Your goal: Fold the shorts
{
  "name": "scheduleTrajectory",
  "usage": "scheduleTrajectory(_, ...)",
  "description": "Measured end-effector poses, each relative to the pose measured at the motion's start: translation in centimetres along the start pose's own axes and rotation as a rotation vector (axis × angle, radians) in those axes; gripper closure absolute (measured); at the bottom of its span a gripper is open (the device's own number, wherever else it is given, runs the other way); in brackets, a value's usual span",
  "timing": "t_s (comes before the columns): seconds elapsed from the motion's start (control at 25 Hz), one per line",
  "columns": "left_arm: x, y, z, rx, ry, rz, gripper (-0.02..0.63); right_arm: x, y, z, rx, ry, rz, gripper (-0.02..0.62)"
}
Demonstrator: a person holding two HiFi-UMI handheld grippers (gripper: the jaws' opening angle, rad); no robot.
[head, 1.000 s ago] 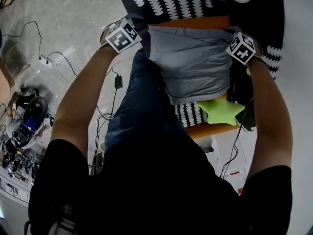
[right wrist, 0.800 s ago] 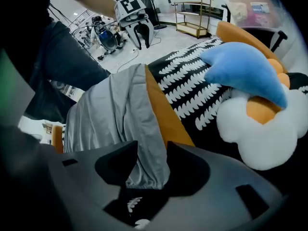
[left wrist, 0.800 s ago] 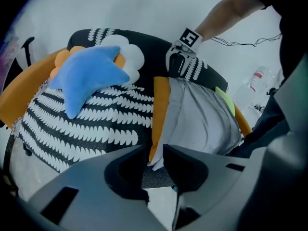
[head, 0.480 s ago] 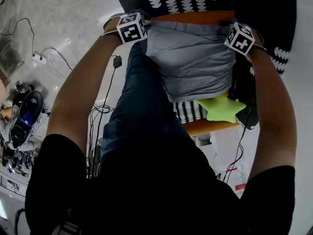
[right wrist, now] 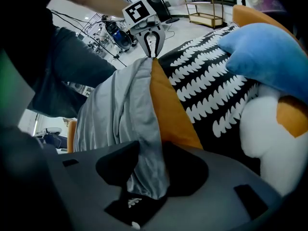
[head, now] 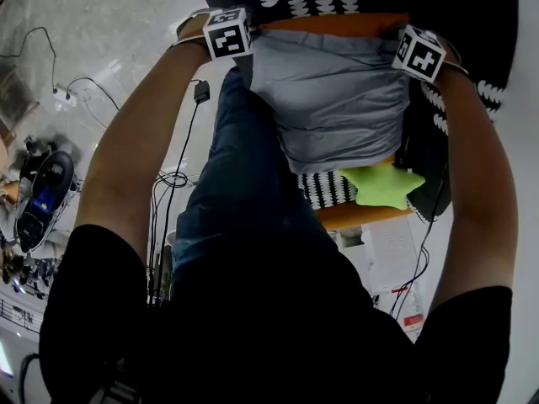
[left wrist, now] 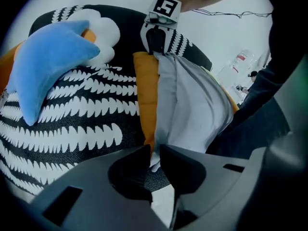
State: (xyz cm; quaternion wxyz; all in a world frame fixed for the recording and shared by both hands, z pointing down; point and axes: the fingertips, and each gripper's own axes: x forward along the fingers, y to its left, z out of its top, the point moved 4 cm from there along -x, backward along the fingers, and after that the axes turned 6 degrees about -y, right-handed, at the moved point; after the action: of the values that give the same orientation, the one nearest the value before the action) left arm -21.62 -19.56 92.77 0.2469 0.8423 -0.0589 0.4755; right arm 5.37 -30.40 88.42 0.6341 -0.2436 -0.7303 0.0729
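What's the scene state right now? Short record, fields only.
garment: grey shorts, spread over black-and-white patterned cushion
left hand-held gripper: jaws closing, shorts corner pinched between them
right hand-held gripper: jaws closing, bunched shorts corner between them
nearby: blue star pillow on the cushion; green star pillow at the shorts' near edge

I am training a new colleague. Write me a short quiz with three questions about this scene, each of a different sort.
1. True or false: the grey shorts lie on the floor.
2. The star cushion beside them is: A green, B red, C white.
3. What is between the jaws of the left gripper and right gripper?
Key: 1 false; 2 A; 3 shorts fabric, with both pairs of jaws closing.
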Motion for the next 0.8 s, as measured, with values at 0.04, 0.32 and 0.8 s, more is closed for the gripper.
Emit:
scheduleTrajectory(0.04, 0.1, -0.2, 0.2, 0.01, 0.005, -0.01, 0.532, -0.1, 0.0, 0.0, -0.002, 0.002, 0.002, 0.417)
scheduleTrajectory(0.32, 0.2, -0.8, 0.2, 0.027, 0.02, -0.004, 0.581, -0.7, 0.3, 0.6, -0.027, 0.003, 0.019, 0.479)
scheduleTrajectory(0.8, 0.5, -0.7, 0.1, 0.004, 0.04, 0.025, 0.586, -0.4, 1.4, 0.1, -0.03, 0.023, 0.017, 0.575)
